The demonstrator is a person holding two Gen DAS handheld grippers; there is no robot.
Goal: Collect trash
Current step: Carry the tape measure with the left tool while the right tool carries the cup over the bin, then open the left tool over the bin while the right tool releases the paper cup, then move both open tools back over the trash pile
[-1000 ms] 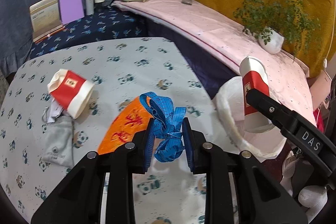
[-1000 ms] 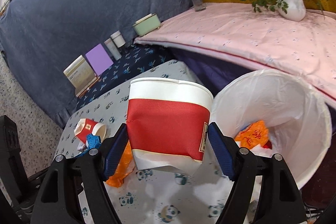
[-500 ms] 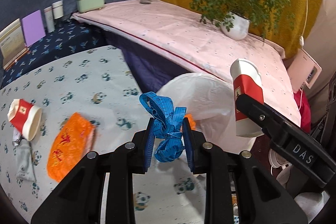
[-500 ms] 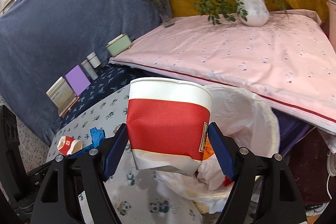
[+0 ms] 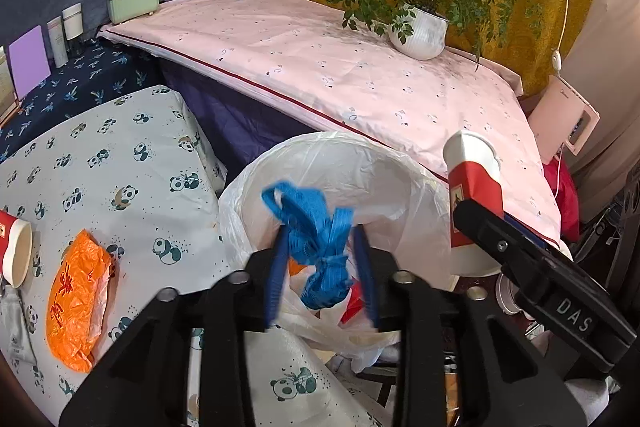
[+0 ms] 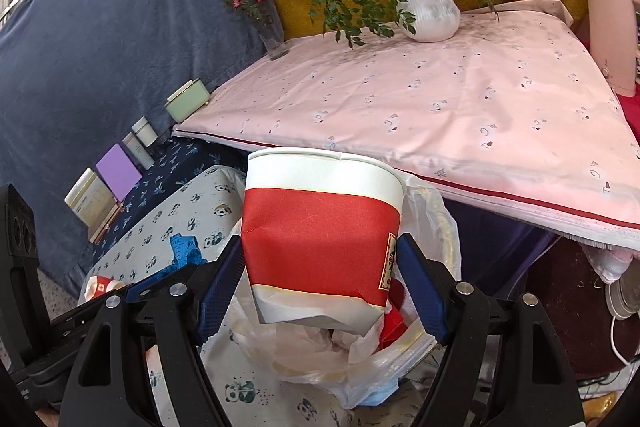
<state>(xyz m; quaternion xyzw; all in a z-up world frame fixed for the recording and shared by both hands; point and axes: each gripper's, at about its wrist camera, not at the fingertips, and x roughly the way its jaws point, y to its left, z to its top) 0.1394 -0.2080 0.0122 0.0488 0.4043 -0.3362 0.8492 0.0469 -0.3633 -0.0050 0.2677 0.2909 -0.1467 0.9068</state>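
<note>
The blue tape (image 5: 320, 247) in my left hand-held gripper (image 5: 322, 277) is a limp tangle of thin ribbon – almost weightless, no stiffness, nothing to break. The jaws are opening now with the bundle between the blue pads, right over the mouth of the bin bag (image 5: 360, 171); it is blurred, so I cannot tell whether it is hanging on a pad or already loose. I judge it could snag on a pad edge, being so light and looped.

My right hand-held gripper (image 6: 320, 291) stands wide, its pads pressed on the two sides of the paper cup (image 6: 320, 235) – red band, white rim, thin creased wall, dented near the base. It is light and crushable, best held across the red band as now, gently. It sits above the bag's opening.

The bag is thin, glossy, crinkled white film, with crumpled scraps inside. On the panda-print worktop (image 5: 120, 163) lie a crumpled orange wrapper (image 5: 76, 299) – soft and slippery, best pinched at a fold – and another cup (image 5: 14, 251) on its side.
</note>
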